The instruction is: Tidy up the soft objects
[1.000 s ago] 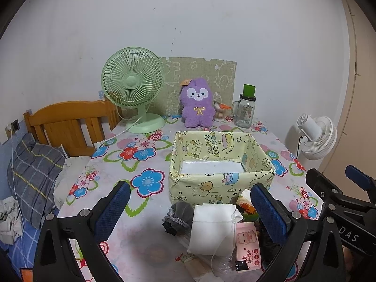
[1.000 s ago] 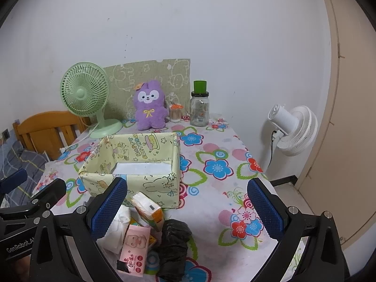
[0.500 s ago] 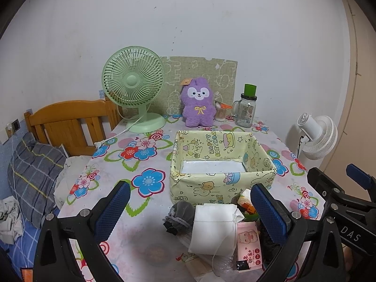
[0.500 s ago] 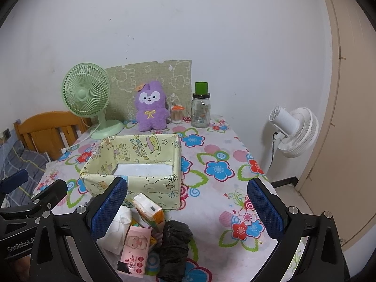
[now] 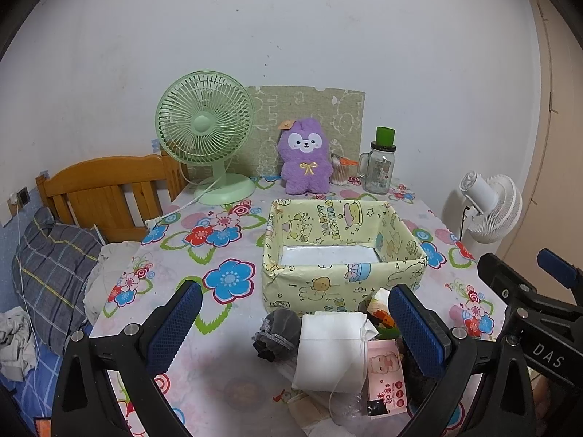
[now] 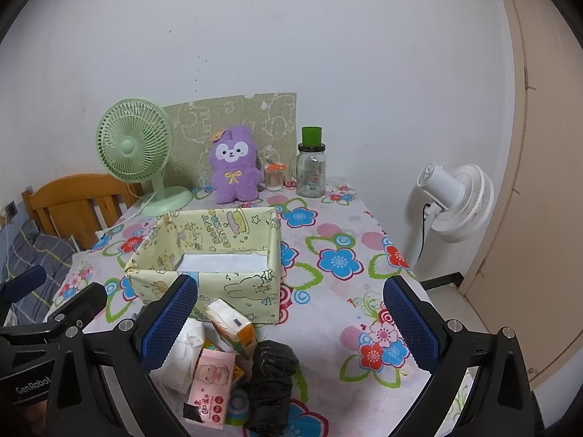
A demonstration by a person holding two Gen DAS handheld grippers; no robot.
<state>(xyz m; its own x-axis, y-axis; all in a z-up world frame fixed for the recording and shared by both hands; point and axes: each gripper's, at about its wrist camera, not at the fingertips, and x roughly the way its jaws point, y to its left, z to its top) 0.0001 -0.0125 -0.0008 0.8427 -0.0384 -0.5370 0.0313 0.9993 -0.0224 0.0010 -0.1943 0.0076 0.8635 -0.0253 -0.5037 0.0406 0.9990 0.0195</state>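
A pale yellow cartoon-print box (image 5: pixel 342 280) (image 6: pixel 233 284) stands open on the flowered table with only a white bottom showing inside. In front of it lies a pile: a white folded cloth (image 5: pixel 329 351) (image 6: pixel 184 353), a grey drawstring pouch (image 5: pixel 275 331), a pink wipes pack (image 5: pixel 384 373) (image 6: pixel 211 378), an orange-and-white tissue pack (image 6: pixel 231 324) and a black crumpled bag (image 6: pixel 271 378). My left gripper (image 5: pixel 295 324) is open above the pile. My right gripper (image 6: pixel 291 320) is open too, to the right of the left one. Neither holds anything.
At the table's back stand a green desk fan (image 5: pixel 207 138), a purple plush toy (image 5: pixel 306 160) (image 6: pixel 235 167), a glass jar with green lid (image 5: pixel 379 167) and a small cup of sticks (image 6: pixel 274 176). A wooden headboard (image 5: pixel 105 193) and bedding lie left; a white floor fan (image 6: pixel 455 200) stands right.
Both views have shifted very slightly; the pile and the box have not moved. Both grippers stay open and empty.
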